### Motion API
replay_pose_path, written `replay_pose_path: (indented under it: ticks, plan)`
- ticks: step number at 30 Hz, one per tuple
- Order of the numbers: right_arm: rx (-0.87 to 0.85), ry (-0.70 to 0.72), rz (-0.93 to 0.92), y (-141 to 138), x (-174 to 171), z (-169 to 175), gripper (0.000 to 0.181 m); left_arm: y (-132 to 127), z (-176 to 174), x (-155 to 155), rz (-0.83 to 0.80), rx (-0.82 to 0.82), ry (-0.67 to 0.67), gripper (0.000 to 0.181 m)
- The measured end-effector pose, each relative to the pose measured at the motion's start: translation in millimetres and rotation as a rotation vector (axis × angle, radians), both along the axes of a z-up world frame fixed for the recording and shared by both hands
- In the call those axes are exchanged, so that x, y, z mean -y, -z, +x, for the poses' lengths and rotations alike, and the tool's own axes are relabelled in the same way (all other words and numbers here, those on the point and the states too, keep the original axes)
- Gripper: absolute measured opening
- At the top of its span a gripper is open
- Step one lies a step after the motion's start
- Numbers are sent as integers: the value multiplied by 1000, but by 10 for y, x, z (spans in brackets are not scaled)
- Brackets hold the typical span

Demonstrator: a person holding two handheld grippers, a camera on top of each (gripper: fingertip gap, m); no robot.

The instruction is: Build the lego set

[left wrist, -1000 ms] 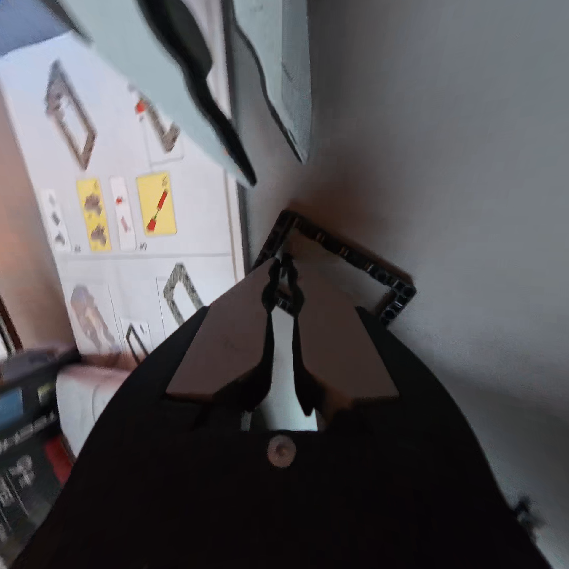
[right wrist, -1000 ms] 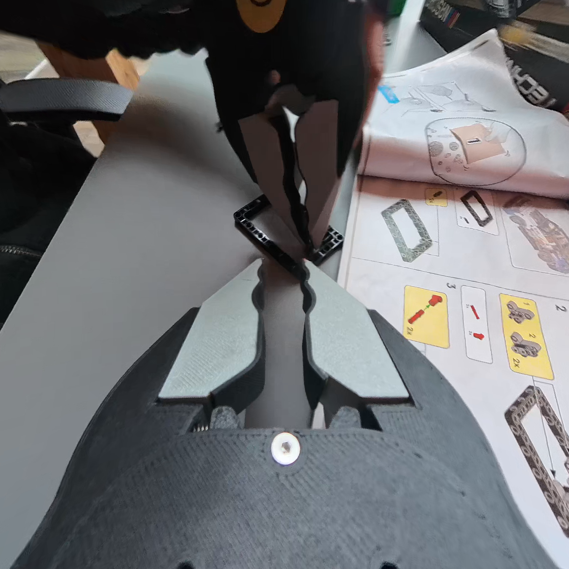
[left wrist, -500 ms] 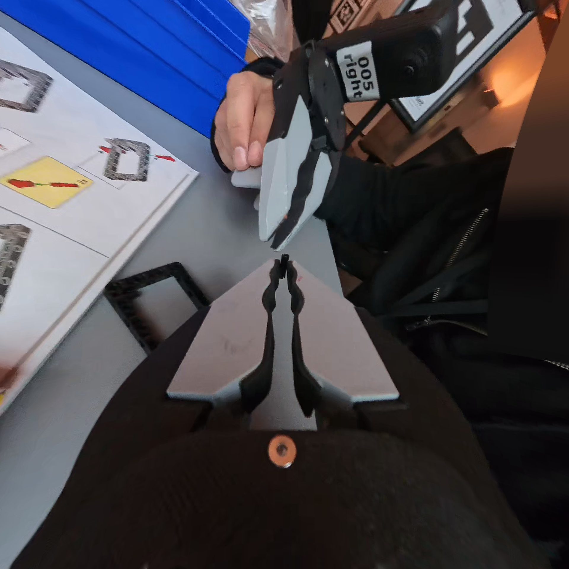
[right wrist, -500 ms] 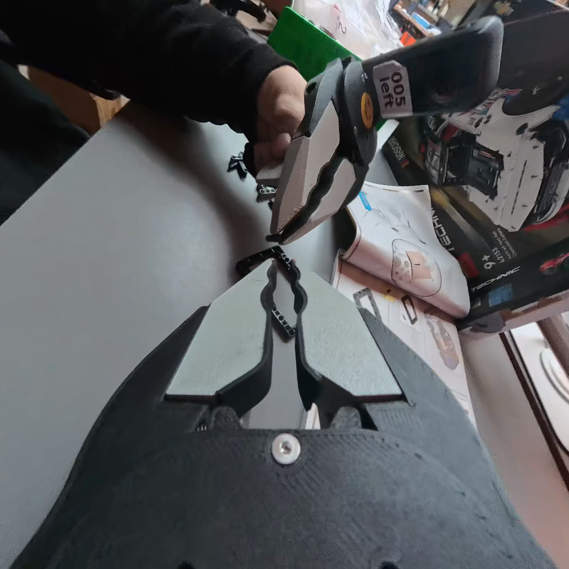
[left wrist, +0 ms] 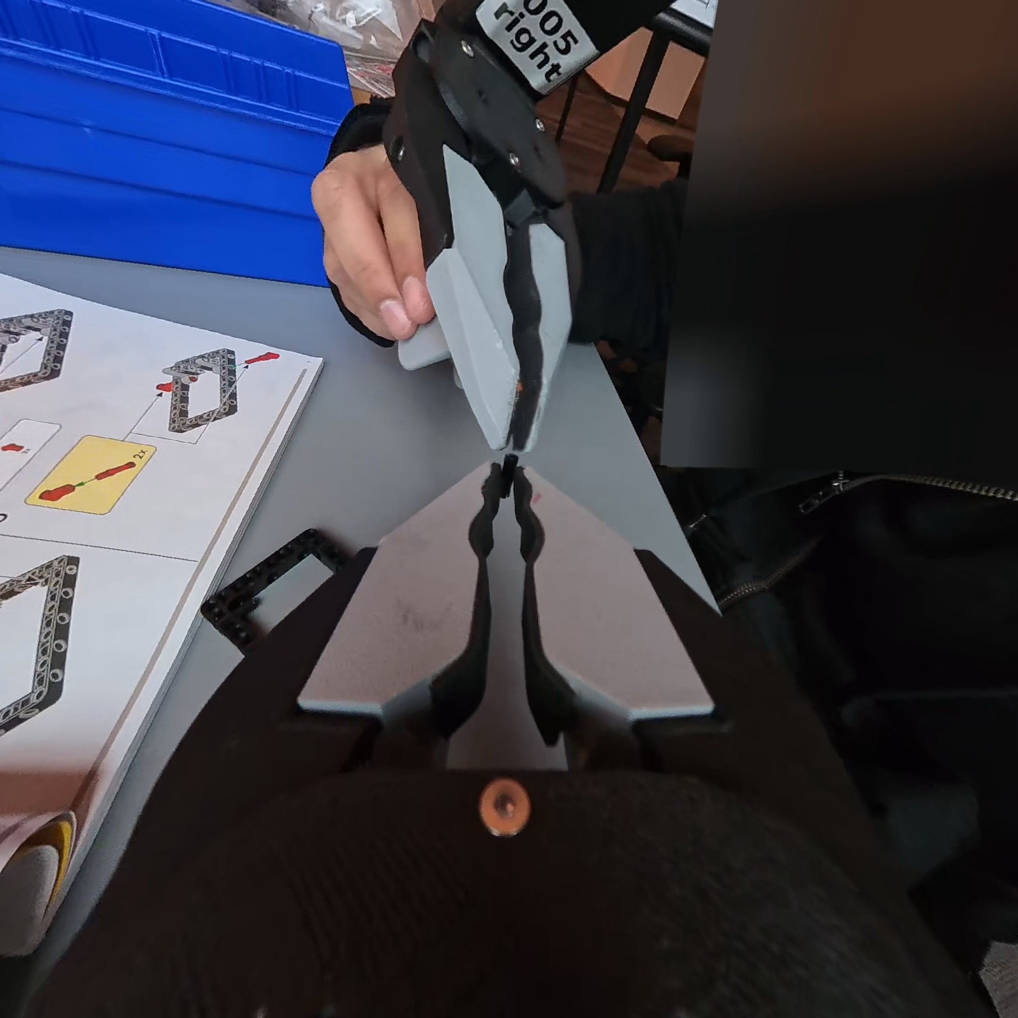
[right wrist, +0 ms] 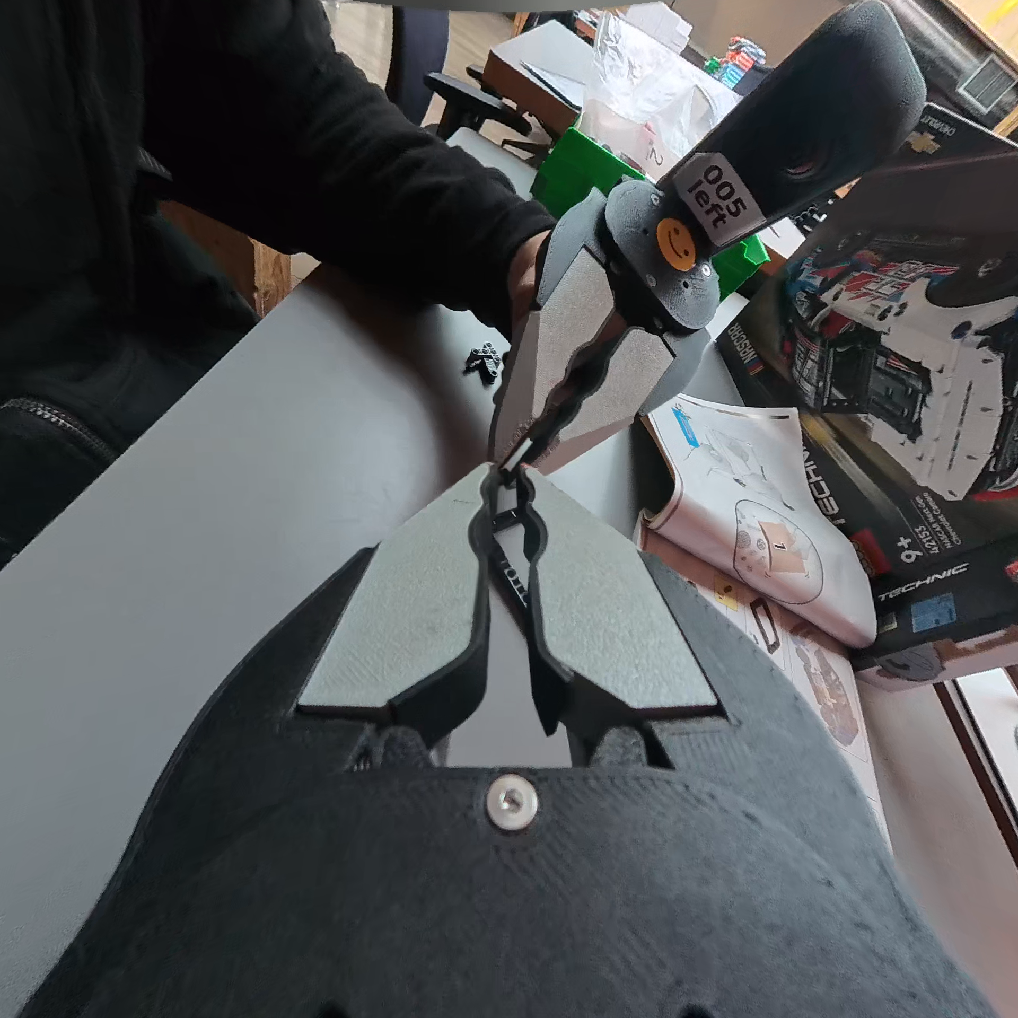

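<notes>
My left gripper [left wrist: 507, 478] is shut on a small black pin [left wrist: 508, 468] that sticks out past its tips. My right gripper [left wrist: 516, 443] faces it tip to tip, shut, just short of the pin, and I see nothing at its tips. In the right wrist view my right gripper [right wrist: 508, 480] meets the left gripper [right wrist: 515, 465] above the table. The black rectangular lego frame [left wrist: 264, 584] lies flat on the grey table [left wrist: 352, 440] beside the booklet. It also shows through the gap between the right fingers [right wrist: 509, 567].
The open instruction booklet [left wrist: 137, 468] lies left of the frame, with a blue bin [left wrist: 165, 137] behind it. The set's box [right wrist: 881, 413] stands past the booklet [right wrist: 743, 496]. A few small black pieces [right wrist: 485, 358] lie farther along the table. A green bin [right wrist: 584, 165] stands beyond. Left and right tips are no more than a few centimetres apart.
Both grippers have lifted off the frame on the table. They now point at each other in the air and have closed the gap since half a second ago.
</notes>
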State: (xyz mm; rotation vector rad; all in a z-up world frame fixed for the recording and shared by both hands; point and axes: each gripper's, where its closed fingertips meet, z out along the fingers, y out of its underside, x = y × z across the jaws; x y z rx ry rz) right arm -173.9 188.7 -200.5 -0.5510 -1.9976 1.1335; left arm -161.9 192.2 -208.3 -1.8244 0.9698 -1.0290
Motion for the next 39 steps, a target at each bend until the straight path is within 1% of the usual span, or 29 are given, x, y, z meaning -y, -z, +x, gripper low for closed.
replay_pose_path:
  ticks: [8,12,15,19,27,30,36,39]
  plan:
    - [13,-2,56,74,32,1,6,42,39,39,-2,-21,26,2]
    - [-13,-18,84,61,76,20,3,31,46,42,-14,-7,32,2]
    - [-7,-16,117,112,79,13,3,83,41,44,-11,-41,31,2]
    - [-12,-19,130,119,91,16,3,88,45,59,-13,-44,39,2]
    - [46,-42,180,293,119,31,0,264,57,97,-38,-147,56,2]
    - [68,-43,176,357,105,25,0,327,45,86,-120,-136,39,2]
    - [203,3,226,759,-45,-32,1,665,-60,-23,-371,-183,-105,2]
    - [221,29,209,824,-106,-68,2,639,-65,-74,-486,-58,-141,1]
